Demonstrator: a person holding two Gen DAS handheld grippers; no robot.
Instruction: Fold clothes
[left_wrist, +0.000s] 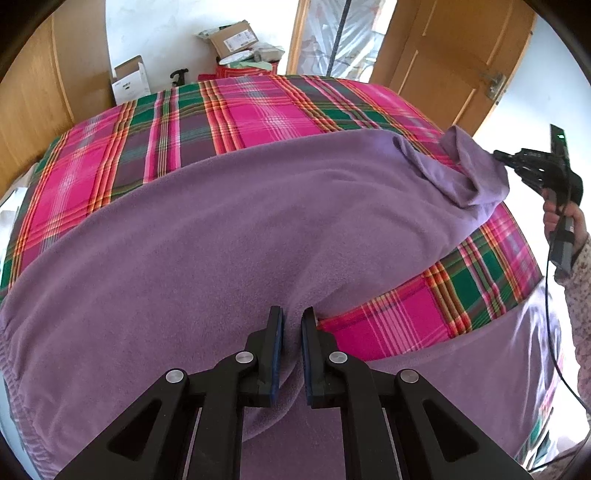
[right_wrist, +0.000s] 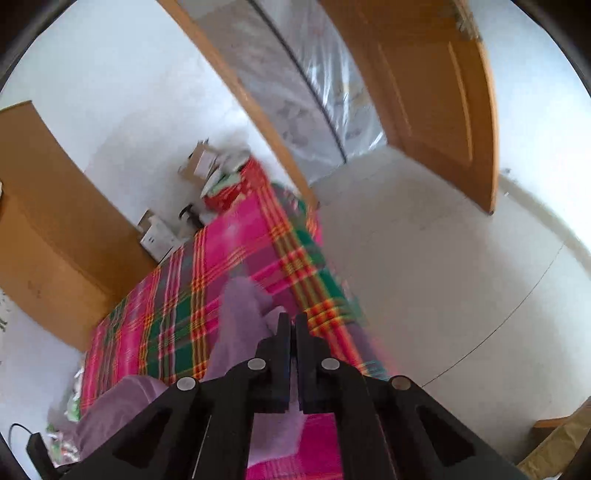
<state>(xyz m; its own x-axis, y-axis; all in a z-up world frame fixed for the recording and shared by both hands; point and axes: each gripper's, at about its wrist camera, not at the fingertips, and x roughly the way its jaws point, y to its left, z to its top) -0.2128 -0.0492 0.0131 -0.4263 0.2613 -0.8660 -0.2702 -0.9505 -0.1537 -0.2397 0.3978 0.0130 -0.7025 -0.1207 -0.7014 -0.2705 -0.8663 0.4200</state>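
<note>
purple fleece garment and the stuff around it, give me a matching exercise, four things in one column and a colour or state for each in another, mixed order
Things:
1. purple fleece garment
2. plaid bedsheet
3. left gripper
4. door

Colour or state:
A. stands open, light brown wood
B. pink and green checks, spread under everything
C. pinched at both ends, draped across the bed
D. closed on a fold of fabric at the near edge

Pairs: 1-C, 2-B, 3-D, 4-A

The right gripper clamps the garment's other end, raised off the sheet.
</note>
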